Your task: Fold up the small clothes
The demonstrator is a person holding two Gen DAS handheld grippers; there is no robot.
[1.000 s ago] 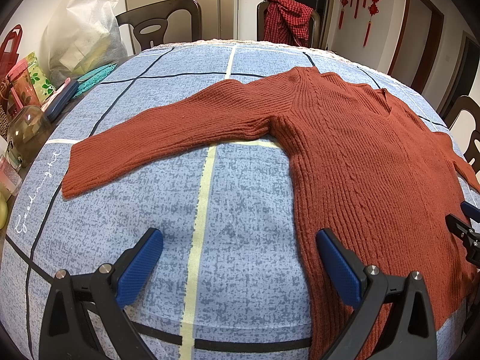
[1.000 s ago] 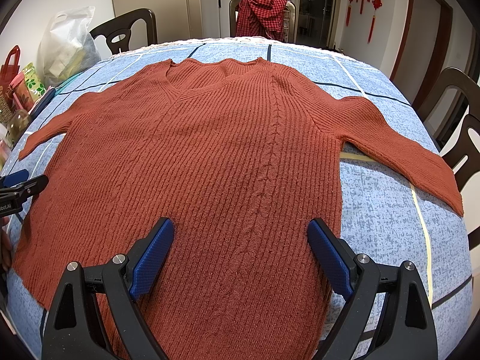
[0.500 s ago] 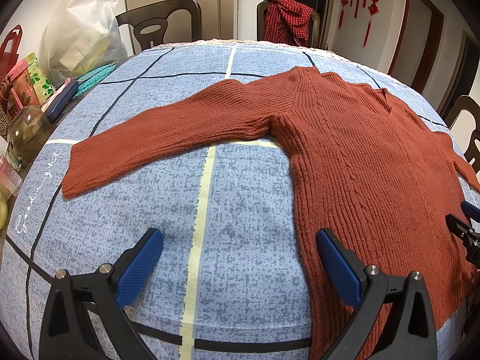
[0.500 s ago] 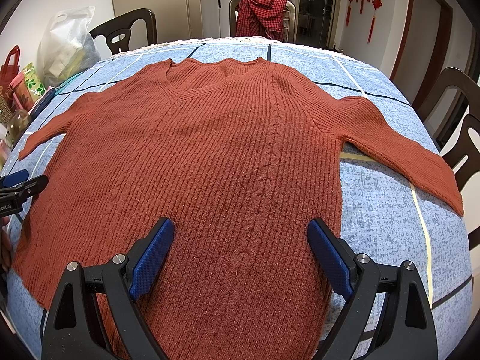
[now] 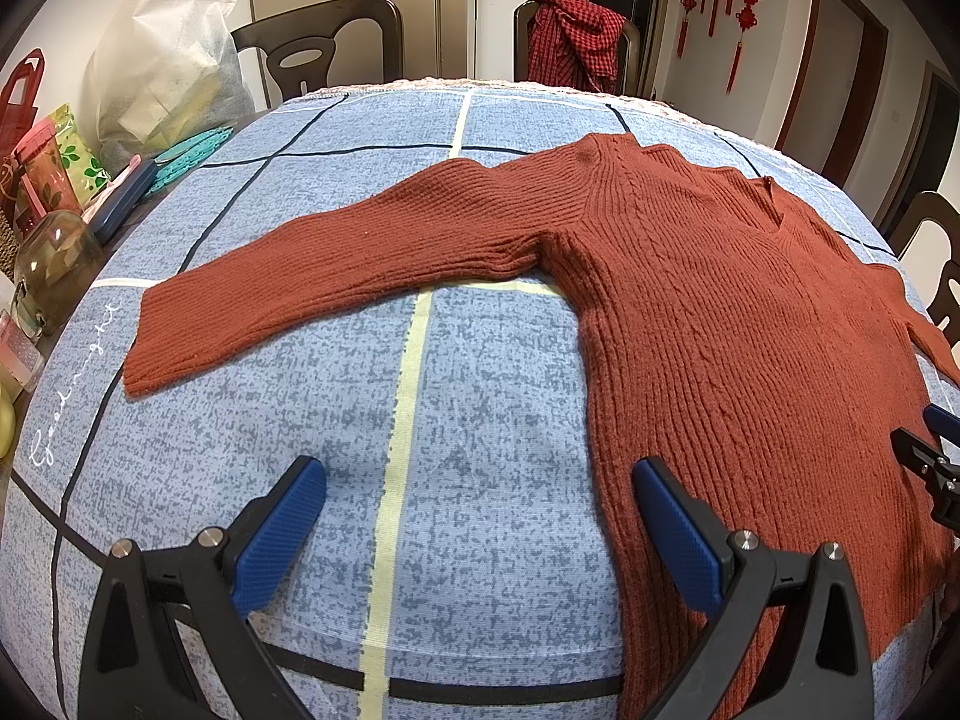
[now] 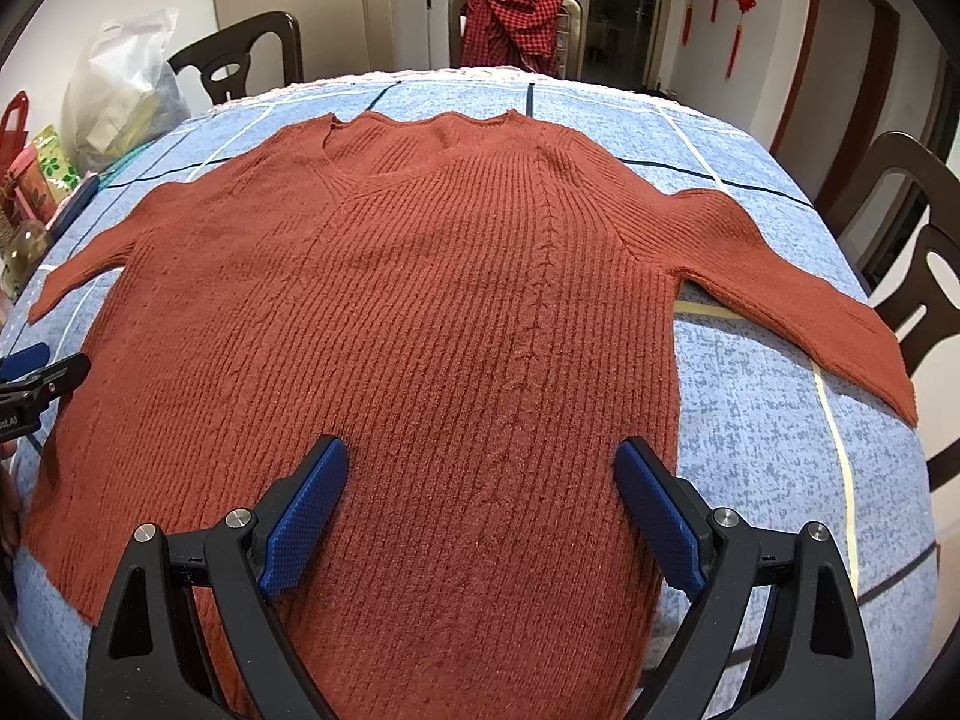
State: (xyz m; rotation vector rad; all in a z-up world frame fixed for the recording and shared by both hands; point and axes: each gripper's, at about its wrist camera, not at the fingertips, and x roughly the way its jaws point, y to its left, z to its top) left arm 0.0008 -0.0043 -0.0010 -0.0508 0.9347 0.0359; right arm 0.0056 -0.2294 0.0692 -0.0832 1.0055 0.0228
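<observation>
A rust-red ribbed knit sweater (image 6: 456,312) lies flat, front up, sleeves spread, on a blue patterned tablecloth (image 5: 468,396). In the left wrist view the sweater (image 5: 720,324) fills the right side and its left sleeve (image 5: 312,276) stretches out to the left. My left gripper (image 5: 480,474) is open and empty, near the sweater's left side edge above the cloth. My right gripper (image 6: 480,468) is open and empty, over the sweater's lower body. Each gripper's tip shows at the edge of the other's view.
Bags, a glass jar (image 5: 54,264) and packets crowd the table's left edge. Dark wooden chairs (image 6: 900,228) ring the table; one at the far side holds a red checked garment (image 6: 516,18). The table's edge drops off on the right.
</observation>
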